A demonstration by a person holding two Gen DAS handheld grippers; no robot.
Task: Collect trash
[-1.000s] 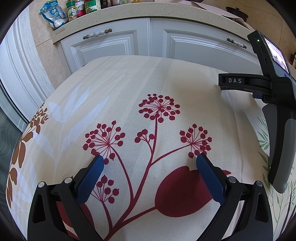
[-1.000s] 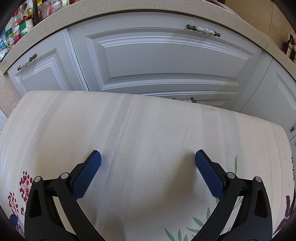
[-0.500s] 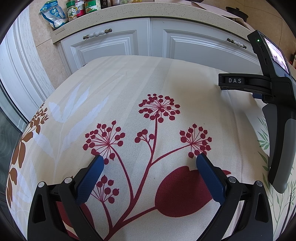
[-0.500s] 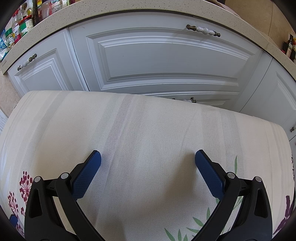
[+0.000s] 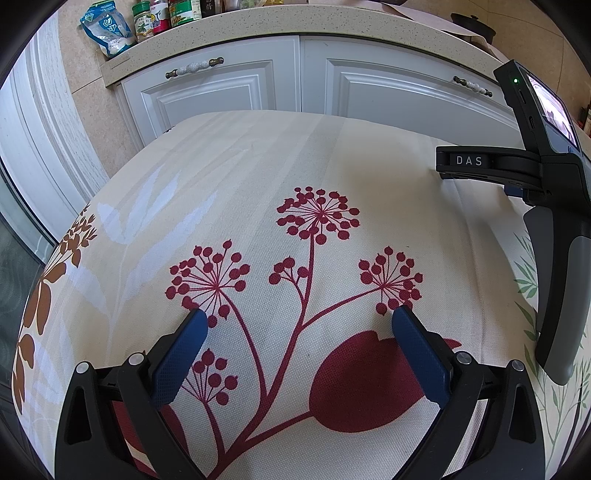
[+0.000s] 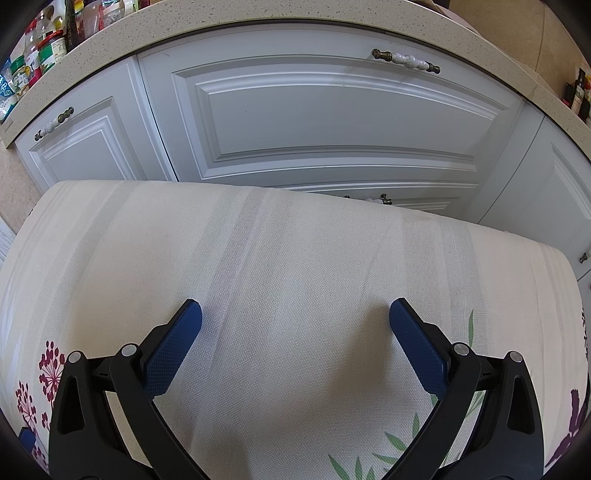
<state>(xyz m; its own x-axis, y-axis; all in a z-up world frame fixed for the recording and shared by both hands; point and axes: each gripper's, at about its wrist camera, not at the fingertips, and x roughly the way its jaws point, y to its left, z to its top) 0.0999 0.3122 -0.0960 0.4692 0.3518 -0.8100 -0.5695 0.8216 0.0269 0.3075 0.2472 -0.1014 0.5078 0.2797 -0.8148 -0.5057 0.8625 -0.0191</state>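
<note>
Trash is nowhere visible on the cloth-covered desk (image 5: 258, 177); left hand-held gripper (image 5: 295, 321) and right hand-held gripper (image 6: 295, 314) gape empty, so blind closing risks snagging cloth.

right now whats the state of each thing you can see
left hand-held gripper: open, holding nothing
right hand-held gripper: open, holding nothing
tablecloth: spread flat, no trash visible on it
cabinet doors: shut
blue-and-white bag: upright on the counter
</note>
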